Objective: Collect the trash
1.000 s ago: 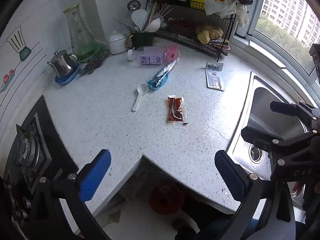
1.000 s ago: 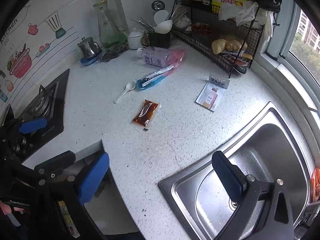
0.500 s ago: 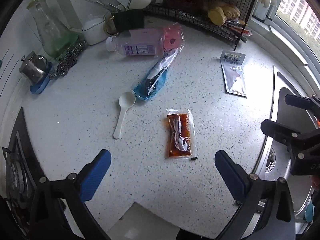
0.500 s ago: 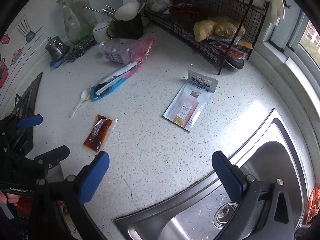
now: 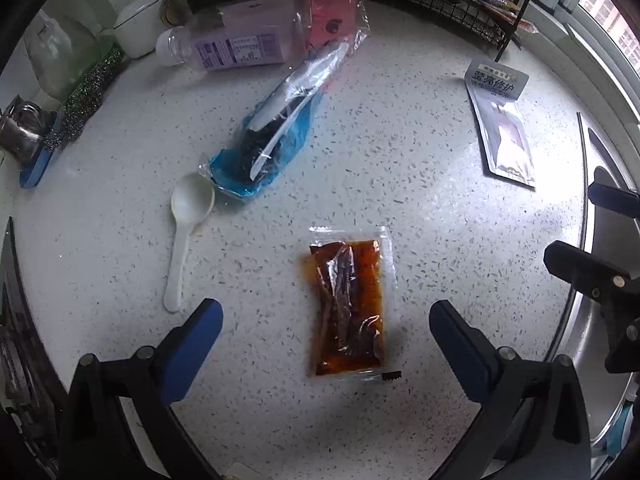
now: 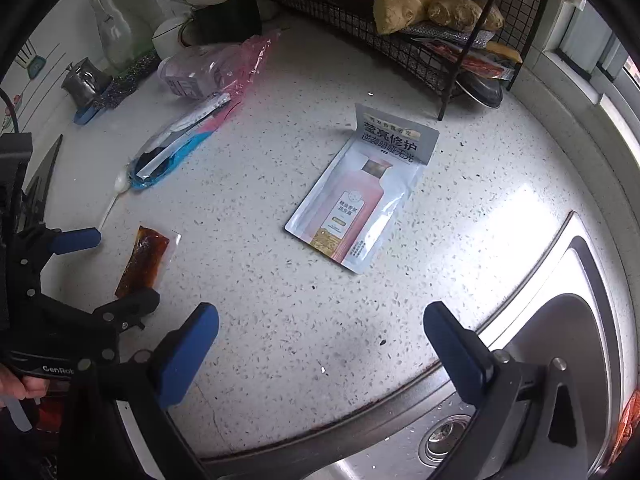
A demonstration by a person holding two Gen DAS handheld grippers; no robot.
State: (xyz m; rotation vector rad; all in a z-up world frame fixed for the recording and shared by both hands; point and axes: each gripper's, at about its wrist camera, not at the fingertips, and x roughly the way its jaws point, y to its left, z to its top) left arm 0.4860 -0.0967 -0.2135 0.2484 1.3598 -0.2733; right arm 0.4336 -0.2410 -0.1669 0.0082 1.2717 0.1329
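While both tools hang over the speckled countertop (image 5: 420, 208), the left gripper (image 5: 326, 328) has its jaws spread wide either side of a red-brown sauce packet (image 5: 347, 304) lying flat, not touching it. Farther left lies a white plastic spoon (image 5: 185, 232), beside a blue cutlery wrapper (image 5: 268, 148). The right gripper (image 6: 320, 340), also spread and empty, hovers near the sink (image 6: 560, 380), with a shampoo sachet (image 6: 356, 200) just beyond it.
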